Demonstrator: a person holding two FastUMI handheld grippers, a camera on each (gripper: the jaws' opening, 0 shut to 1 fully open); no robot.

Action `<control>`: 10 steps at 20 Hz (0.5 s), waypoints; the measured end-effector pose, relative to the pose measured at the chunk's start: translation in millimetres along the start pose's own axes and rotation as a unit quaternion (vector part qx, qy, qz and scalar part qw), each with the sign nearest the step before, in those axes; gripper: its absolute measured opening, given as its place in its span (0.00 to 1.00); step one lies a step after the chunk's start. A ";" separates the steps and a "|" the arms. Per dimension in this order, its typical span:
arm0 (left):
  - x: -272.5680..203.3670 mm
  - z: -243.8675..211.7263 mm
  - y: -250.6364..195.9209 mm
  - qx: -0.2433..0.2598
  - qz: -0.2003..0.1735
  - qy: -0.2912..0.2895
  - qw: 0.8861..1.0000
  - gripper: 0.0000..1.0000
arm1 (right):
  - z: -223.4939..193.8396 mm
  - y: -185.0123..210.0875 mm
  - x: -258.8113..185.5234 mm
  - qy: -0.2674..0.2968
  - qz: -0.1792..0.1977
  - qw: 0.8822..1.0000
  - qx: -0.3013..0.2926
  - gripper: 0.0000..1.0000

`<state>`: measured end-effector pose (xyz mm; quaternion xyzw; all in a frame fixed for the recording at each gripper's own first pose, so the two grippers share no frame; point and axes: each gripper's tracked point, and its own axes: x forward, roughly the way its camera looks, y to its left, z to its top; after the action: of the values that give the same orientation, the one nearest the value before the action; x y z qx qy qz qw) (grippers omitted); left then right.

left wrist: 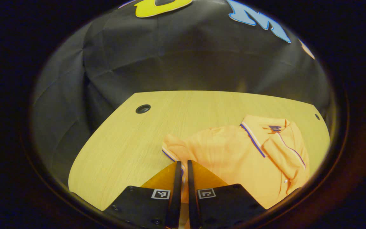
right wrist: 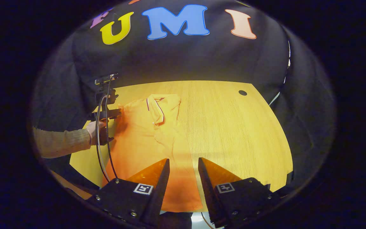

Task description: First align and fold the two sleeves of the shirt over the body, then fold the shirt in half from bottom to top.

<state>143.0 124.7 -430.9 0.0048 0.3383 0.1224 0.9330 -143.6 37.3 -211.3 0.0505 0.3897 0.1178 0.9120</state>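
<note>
Slippage is the risk: the left tool [left wrist: 184, 163], nearly closed on the sleeve [left wrist: 174, 149] of the shirt [left wrist: 233, 152] on the worktop [left wrist: 129, 133], may drop it mid-fold, while the right tool [right wrist: 183, 163] hovers open above the hem.

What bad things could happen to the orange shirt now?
1. The left tool looks nearly shut with a little sleeve cloth between its fingers; the thin pinch might slip when lifted.
2. The shirt already lies rumpled near the collar, so pulling the sleeve over could bunch it more and make a crooked fold.
3. A cable hangs beside the shirt's edge and might snag the cloth.
</note>
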 end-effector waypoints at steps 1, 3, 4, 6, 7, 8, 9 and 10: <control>-2.1 4.7 -12.6 0.004 -0.012 -0.005 1.000 0.17 | -0.9 -0.8 0.3 0.000 0.001 1.000 0.001 0.58; -7.7 12.6 -39.9 0.017 -0.036 -0.014 0.999 0.17 | -2.6 -0.8 -0.7 0.000 0.001 1.000 0.002 0.58; -10.6 15.8 -54.3 0.026 -0.049 -0.018 0.998 0.18 | -2.9 -1.0 -1.5 0.000 0.001 1.000 0.002 0.58; -18.7 23.8 -81.6 0.047 -0.074 -0.025 0.996 0.17 | -3.9 -2.6 -3.1 -0.001 0.000 1.000 0.004 0.58; -22.8 25.3 -95.0 0.059 -0.086 -0.028 0.994 0.17 | -5.7 -4.1 -3.7 -0.001 -0.001 1.000 0.004 0.55; -25.9 26.0 -107.4 0.069 -0.098 -0.030 0.992 0.18 | -6.3 -5.4 -4.5 -0.002 -0.003 1.000 0.006 0.58; -29.4 24.9 -119.6 0.077 -0.109 -0.031 0.991 0.17 | -8.1 -6.5 -5.1 -0.002 -0.004 1.000 0.009 0.58; -32.9 24.8 -129.8 0.084 -0.118 -0.031 0.989 0.17 | -9.5 -8.0 -5.8 -0.002 -0.006 1.000 0.011 0.58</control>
<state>163.5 -7.0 -403.0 0.0467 0.3161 -0.0177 0.9474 -152.9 28.1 -215.2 0.0585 0.3897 0.1078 0.9127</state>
